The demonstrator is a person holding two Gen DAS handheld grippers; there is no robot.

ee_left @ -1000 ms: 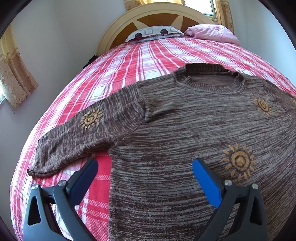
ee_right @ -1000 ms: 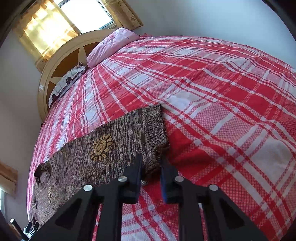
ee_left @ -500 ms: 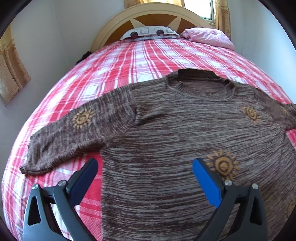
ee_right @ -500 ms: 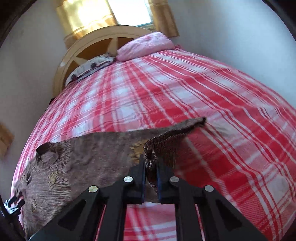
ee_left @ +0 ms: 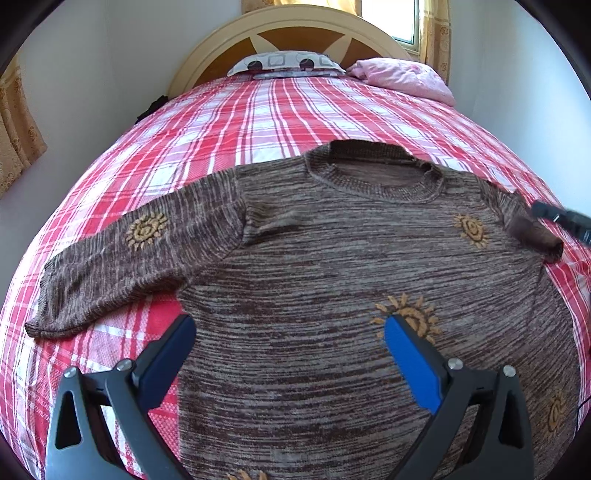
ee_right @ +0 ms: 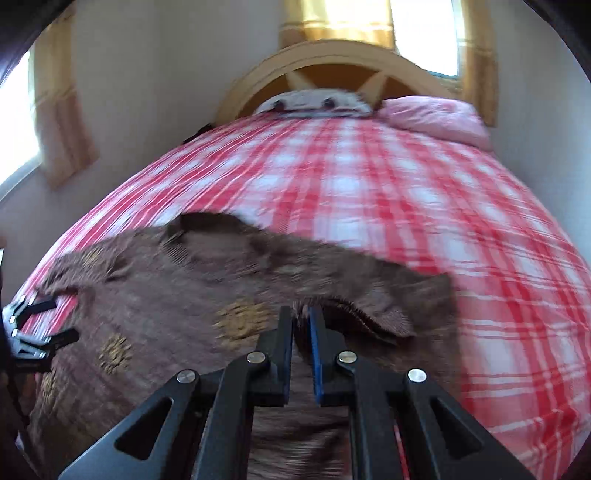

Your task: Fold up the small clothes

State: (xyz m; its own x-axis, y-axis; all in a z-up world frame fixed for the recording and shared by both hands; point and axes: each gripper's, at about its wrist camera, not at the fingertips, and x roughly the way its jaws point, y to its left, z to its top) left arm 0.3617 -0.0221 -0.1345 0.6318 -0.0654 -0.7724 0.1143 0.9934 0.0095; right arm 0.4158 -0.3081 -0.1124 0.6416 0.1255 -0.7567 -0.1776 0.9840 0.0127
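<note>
Two black two-finger grippers work over a brown marled knitted sweater (ee_left: pixel 332 266) with orange embroidered suns, spread flat, neckline far, on a red and white plaid bedspread (ee_left: pixel 258 110). No writing is legible. At left, the left gripper (ee_left: pixel 290 345) hangs above the hem with blue-padded jaws spread wide, holding nothing; the left sleeve (ee_left: pixel 122 258) lies stretched out flat. At right, the right gripper (ee_right: pixel 301 325) is clamped on the ribbed cuff of the right sleeve (ee_right: pixel 369 310), which lies doubled inward over the chest. Far beyond, an arched cream wooden headboard (ee_left: pixel 288 33), a patterned grey pillow (ee_left: pixel 284 64) and a pink quilted pillow (ee_left: pixel 402 79).
</note>
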